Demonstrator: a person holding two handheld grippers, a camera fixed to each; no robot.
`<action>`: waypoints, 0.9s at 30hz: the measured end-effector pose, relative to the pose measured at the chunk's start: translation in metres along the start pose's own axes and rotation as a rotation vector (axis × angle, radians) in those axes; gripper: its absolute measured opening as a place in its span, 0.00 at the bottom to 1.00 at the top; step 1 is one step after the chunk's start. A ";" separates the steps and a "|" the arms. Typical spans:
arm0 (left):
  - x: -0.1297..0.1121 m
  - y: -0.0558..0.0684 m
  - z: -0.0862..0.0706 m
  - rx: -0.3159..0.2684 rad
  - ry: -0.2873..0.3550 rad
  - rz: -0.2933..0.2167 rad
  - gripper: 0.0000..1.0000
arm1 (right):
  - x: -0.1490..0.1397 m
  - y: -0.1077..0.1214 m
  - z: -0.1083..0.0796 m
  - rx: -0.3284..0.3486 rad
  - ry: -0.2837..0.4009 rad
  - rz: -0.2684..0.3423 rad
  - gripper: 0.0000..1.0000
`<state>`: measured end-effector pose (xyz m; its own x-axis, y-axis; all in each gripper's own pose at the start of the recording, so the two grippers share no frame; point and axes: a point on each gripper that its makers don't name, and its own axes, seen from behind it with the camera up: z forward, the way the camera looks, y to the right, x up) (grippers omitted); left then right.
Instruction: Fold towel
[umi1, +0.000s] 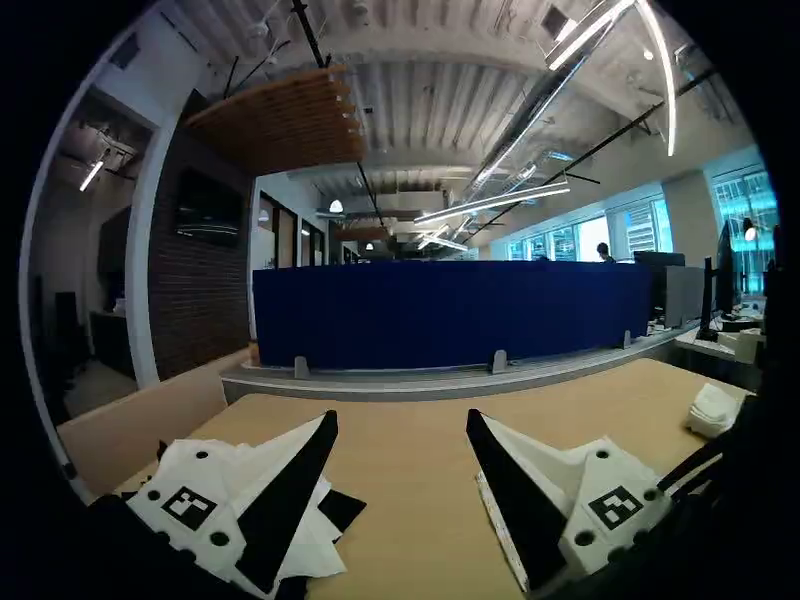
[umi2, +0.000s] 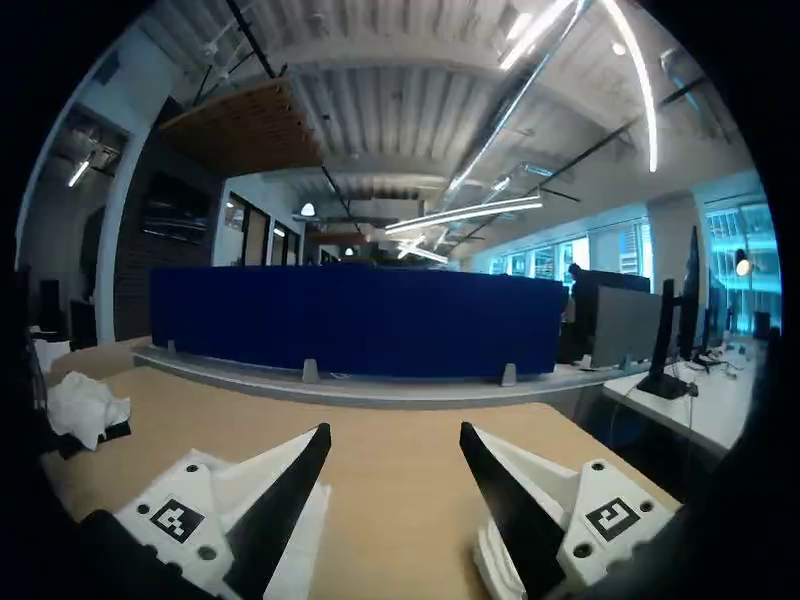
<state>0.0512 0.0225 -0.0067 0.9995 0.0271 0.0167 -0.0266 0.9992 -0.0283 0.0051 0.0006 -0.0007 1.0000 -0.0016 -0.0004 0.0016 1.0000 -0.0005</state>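
Note:
In the left gripper view my left gripper (umi1: 400, 415) stands open low over the wooden table (umi1: 420, 470), with nothing between its fingers. A white cloth (umi1: 315, 550) lies flat under its left finger. A bunched white towel (umi1: 714, 408) rests at the table's far right. In the right gripper view my right gripper (umi2: 392, 428) is also open and holds nothing. The crumpled white towel (umi2: 84, 408) lies on the table (umi2: 400, 480) to its left, apart from the fingers. White cloth (umi2: 302, 540) shows beneath its left finger.
A long blue partition (umi1: 450, 312) on a grey ledge closes the table's far side. Desks with monitors (umi2: 690, 300) stand to the right, beyond the table's right edge. A brick wall (umi1: 195, 300) is at the left. A dark shape (umi1: 725, 455) sits near the towel.

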 end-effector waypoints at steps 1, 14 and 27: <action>0.006 0.002 0.000 -0.004 -0.004 0.001 0.96 | 0.007 0.001 -0.001 -0.001 0.001 -0.002 1.00; 0.041 0.033 0.009 -0.096 -0.079 0.019 0.96 | 0.037 -0.008 -0.002 0.064 -0.063 -0.072 1.00; 0.035 0.074 0.016 -0.301 -0.194 0.108 0.96 | 0.024 -0.051 -0.015 0.313 -0.231 -0.175 1.00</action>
<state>0.0841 0.0973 0.0075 0.9685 0.1657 0.1859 -0.0966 0.9381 -0.3327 0.0295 -0.0506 -0.0160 0.9585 -0.2068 0.1964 0.1358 0.9365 0.3234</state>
